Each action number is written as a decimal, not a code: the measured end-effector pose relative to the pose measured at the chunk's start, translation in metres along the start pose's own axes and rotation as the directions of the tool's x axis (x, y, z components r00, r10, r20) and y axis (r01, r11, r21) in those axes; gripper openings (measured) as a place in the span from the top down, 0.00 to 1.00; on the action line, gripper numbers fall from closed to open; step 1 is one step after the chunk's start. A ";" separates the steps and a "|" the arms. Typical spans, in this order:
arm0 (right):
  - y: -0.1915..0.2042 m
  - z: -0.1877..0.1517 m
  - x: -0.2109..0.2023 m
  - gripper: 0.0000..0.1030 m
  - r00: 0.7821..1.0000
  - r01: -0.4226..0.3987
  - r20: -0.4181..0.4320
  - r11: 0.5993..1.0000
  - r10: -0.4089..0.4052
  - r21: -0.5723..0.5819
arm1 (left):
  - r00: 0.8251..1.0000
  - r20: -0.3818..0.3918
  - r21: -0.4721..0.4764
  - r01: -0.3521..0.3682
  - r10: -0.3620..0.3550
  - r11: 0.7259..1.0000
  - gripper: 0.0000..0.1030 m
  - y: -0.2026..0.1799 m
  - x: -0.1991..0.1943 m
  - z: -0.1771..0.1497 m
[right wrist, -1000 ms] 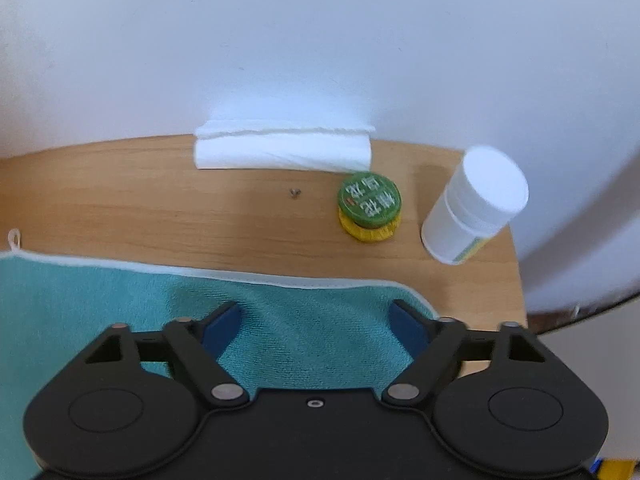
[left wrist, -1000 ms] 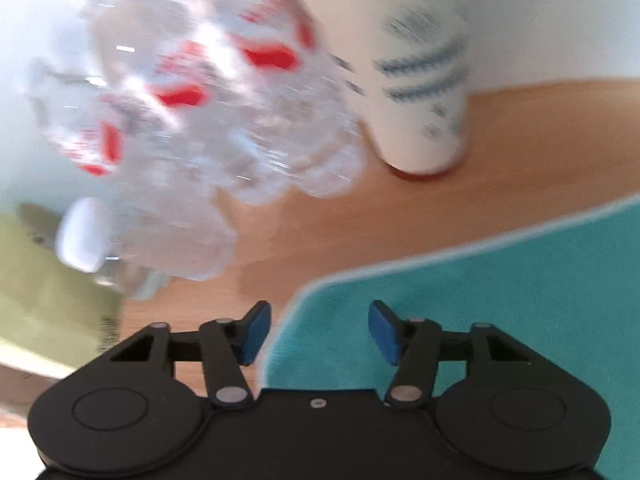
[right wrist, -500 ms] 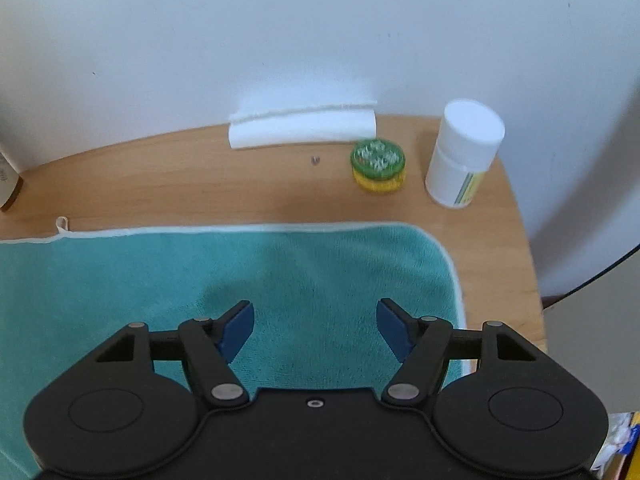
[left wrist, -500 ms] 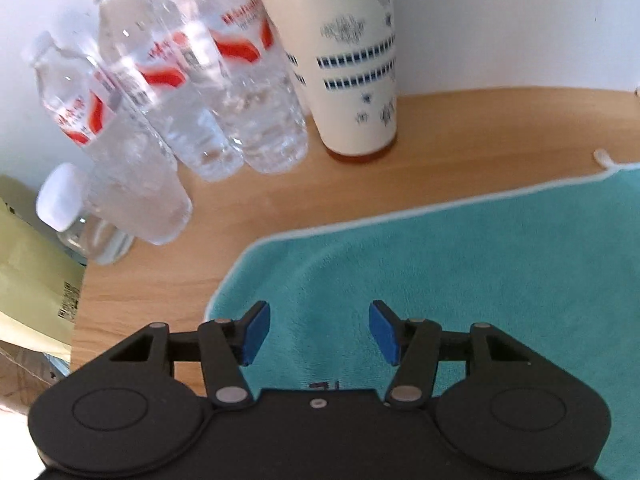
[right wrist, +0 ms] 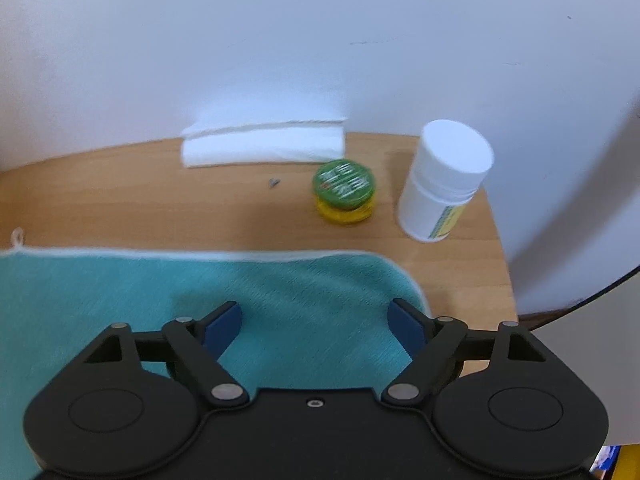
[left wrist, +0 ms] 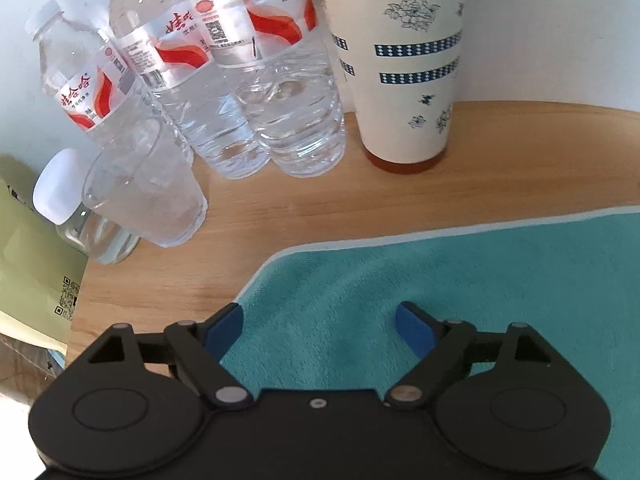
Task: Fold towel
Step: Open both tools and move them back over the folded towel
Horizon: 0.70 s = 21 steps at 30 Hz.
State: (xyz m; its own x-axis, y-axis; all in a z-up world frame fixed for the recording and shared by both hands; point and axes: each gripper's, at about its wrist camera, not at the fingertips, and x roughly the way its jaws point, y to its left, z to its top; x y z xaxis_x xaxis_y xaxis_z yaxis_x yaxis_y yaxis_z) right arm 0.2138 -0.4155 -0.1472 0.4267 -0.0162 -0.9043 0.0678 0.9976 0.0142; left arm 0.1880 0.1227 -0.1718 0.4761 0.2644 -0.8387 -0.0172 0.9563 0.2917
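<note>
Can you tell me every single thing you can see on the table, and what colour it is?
towel: 1, teal with a white edge, lying flat on the table nearest both cameras
table: 1, light wood, against a white wall
water bottles: 4, clear with red and white labels, far left, beside the tall cup
small jar: 1, clear with a white lid, left edge, behind the bottles
tall cup: 1, cream with blue patterns, right of the bottles
folded tissue: 1, white, by the wall
round tin: 1, green lid on yellow, right of the tissue
pill bottle: 1, white, far right
left hand-held gripper: 1, black with blue pads, opening, over the towel's left corner
right hand-held gripper: 1, black with blue pads, opening, over the towel's right corner
</note>
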 end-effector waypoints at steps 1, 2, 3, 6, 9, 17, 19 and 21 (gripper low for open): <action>0.000 0.002 0.001 0.19 1.000 0.003 -0.006 1.000 -0.003 -0.003 | 1.000 -0.007 -0.012 0.000 0.000 1.000 0.24 0.001 -0.001 0.002; 0.000 0.003 0.001 0.21 1.000 0.005 -0.012 1.000 -0.005 -0.006 | 1.000 -0.011 -0.023 0.001 -0.001 1.000 0.24 0.003 -0.002 0.003; 0.002 0.003 -0.003 0.24 1.000 0.014 -0.005 1.000 -0.014 -0.019 | 1.000 -0.012 -0.031 0.002 -0.002 1.000 0.23 0.004 -0.003 0.004; 0.004 0.002 -0.021 0.24 0.999 0.033 0.027 0.998 -0.031 -0.053 | 1.000 0.025 -0.047 0.005 -0.004 0.999 0.23 0.008 -0.020 0.005; 0.004 -0.003 -0.041 0.23 0.998 0.012 0.056 0.999 -0.009 -0.049 | 0.997 0.069 -0.029 0.020 -0.018 0.999 0.16 0.006 -0.046 0.007; 0.028 -0.039 -0.086 0.23 0.998 0.022 0.063 0.994 -0.015 -0.106 | 0.981 0.190 0.097 0.030 -0.048 0.995 0.00 -0.003 -0.105 -0.006; 0.042 -0.052 -0.094 0.23 0.997 0.021 0.080 0.993 -0.011 -0.120 | 0.979 0.197 0.080 0.042 -0.057 0.996 0.00 -0.001 -0.110 -0.013; 0.053 -0.068 -0.104 0.23 0.995 -0.006 0.103 0.995 0.016 -0.096 | 0.980 0.183 0.058 0.069 -0.078 0.996 0.00 0.000 -0.113 -0.021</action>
State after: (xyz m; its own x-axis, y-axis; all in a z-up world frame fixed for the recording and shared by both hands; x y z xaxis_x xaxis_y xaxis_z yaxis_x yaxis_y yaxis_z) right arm 0.1119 -0.3569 -0.0809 0.5183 -0.0067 -0.8552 -0.0216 0.9995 -0.0210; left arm 0.1158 0.0959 -0.0869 0.6289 0.1616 -0.7605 0.0665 0.9634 0.2597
